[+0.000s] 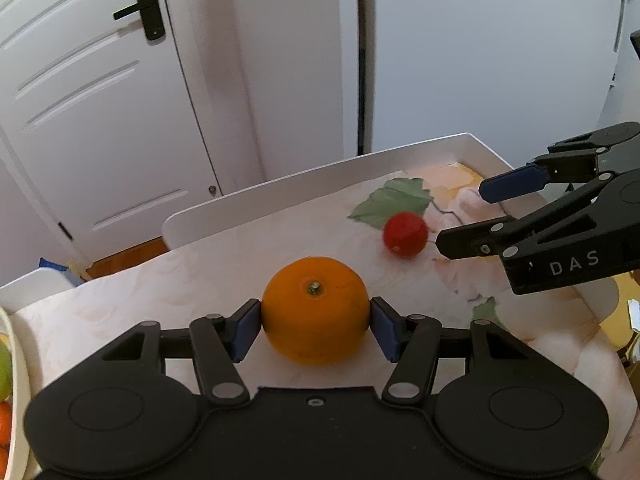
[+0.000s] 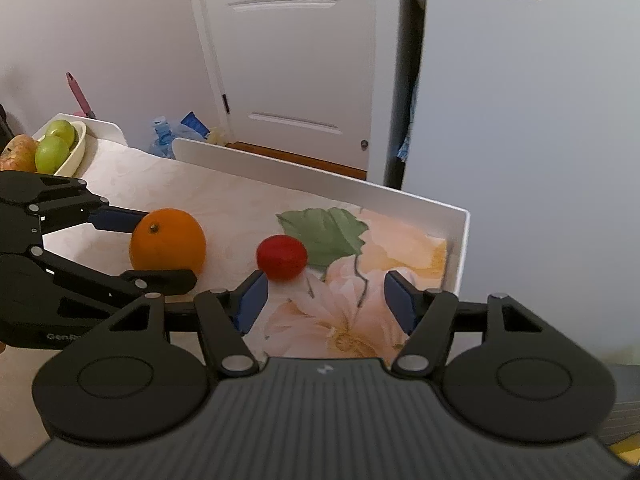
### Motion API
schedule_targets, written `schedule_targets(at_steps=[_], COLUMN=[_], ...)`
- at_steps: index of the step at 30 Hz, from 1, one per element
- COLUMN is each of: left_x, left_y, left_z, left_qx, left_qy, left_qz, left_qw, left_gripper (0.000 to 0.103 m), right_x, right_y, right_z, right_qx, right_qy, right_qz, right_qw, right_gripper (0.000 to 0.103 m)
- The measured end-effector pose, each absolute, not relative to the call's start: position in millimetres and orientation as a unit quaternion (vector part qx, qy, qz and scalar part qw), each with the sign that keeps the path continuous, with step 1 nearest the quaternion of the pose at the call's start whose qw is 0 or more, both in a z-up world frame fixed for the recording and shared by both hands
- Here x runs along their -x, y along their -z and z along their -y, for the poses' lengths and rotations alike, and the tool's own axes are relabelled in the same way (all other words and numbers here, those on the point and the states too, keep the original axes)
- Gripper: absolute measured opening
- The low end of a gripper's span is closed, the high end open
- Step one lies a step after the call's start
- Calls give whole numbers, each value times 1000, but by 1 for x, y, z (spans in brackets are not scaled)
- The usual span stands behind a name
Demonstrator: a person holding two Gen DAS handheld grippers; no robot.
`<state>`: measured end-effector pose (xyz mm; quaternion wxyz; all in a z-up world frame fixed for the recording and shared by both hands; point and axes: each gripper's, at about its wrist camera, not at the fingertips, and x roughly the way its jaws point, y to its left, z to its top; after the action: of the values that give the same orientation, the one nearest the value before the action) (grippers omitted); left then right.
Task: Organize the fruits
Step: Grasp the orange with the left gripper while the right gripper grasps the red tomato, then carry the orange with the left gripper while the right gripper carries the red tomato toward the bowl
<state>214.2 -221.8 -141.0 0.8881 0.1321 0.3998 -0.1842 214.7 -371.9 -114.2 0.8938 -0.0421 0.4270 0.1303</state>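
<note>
An orange (image 1: 315,310) sits on the flowered tabletop (image 1: 160,280), and my left gripper (image 1: 316,326) is shut on it, blue pads touching both sides. It also shows in the right wrist view (image 2: 168,242), held by the left gripper (image 2: 160,246). A small red fruit (image 1: 405,234) lies further right on the table. My right gripper (image 2: 325,300) is open, and the red fruit (image 2: 282,257) lies just ahead of its left pad. The right gripper (image 1: 460,216) shows open in the left wrist view, close to the red fruit.
A cream bowl (image 2: 78,148) with green apples (image 2: 52,152) and other fruit stands at the table's far left; its rim (image 1: 12,344) shows in the left wrist view. A raised white rim (image 2: 320,178) borders the table. A white door (image 1: 100,100) and bottles on the floor (image 2: 164,140) lie beyond.
</note>
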Motion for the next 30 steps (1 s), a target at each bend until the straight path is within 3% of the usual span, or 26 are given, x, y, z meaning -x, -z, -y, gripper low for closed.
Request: schedule_targets(at_steps=[18, 22, 30], left_x=[-207, -203, -188], left_y=[140, 139, 131], left_z=[201, 195, 172], left_qx=[-114, -108, -82], left_qy=[156, 150, 118], left_qz=[-409, -411, -403], left_qw=[892, 893, 904], left_gripper=[63, 63, 63], right_x=[-232, -235, -224], right_y=[131, 133, 118], right_z=[346, 343, 331], right_qx=[48, 45, 53], right_qy=[-146, -145, -159], right_qz=[-433, -436, -418], right_qw=[888, 887, 893], right_gripper=[58, 48, 48])
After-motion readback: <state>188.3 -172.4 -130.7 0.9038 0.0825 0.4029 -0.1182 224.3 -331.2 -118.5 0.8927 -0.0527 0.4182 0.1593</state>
